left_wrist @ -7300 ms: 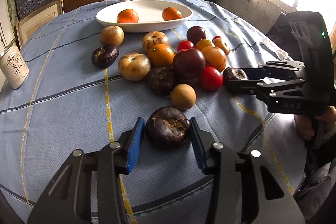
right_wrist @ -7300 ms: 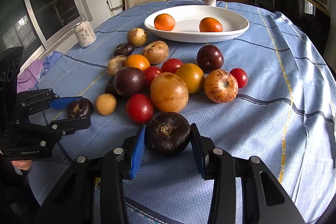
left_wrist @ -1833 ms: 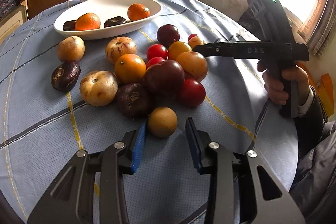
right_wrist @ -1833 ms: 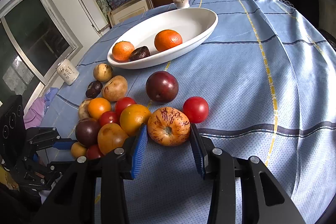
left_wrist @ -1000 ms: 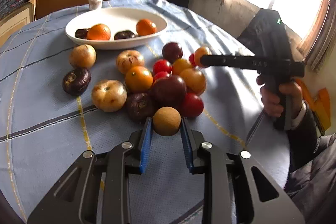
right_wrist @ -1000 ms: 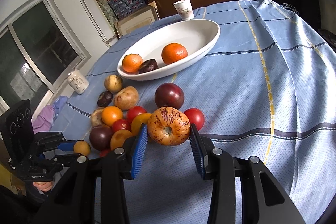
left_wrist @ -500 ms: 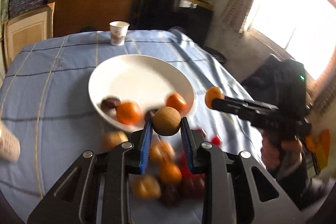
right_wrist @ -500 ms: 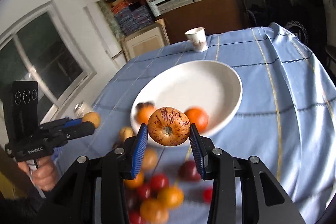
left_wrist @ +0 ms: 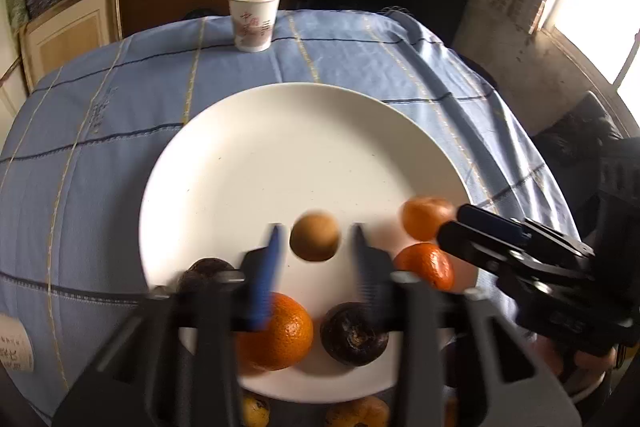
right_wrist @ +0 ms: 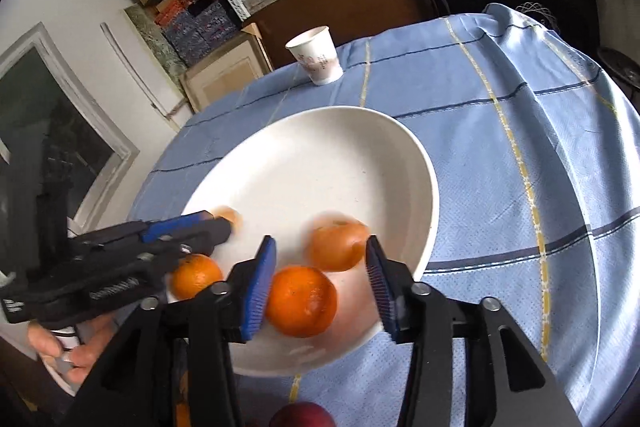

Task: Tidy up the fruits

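Left gripper (left_wrist: 315, 259) is smeared with motion blur, same for the round tan fruit (left_wrist: 315, 235) between its tips. Fruit under the white plate (left_wrist: 248, 163) gets chopped off by the bottom edge.

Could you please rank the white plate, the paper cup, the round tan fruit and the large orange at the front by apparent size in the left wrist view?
1. White plate
2. Large orange, though it sits nearest the camera
3. Paper cup, farthest away, so its rank is unsure
4. Round tan fruit, blurred
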